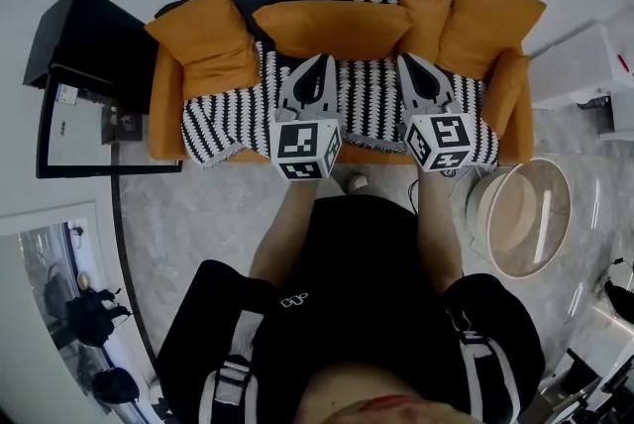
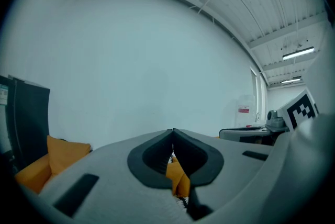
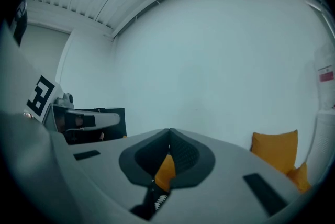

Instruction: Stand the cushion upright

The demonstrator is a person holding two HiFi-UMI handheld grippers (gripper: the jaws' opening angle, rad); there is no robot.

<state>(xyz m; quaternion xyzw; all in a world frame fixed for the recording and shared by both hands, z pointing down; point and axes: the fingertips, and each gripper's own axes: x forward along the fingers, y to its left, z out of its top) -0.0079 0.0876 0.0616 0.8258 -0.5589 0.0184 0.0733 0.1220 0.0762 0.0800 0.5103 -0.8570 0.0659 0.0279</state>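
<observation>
Several orange cushions rest on the sofa.

living-room set inside a plain white hall. orange sofa with matching cushions, black-and-white throw, black cabinet, round side table, marble-look floor; beamed ceiling, strip lights.
</observation>
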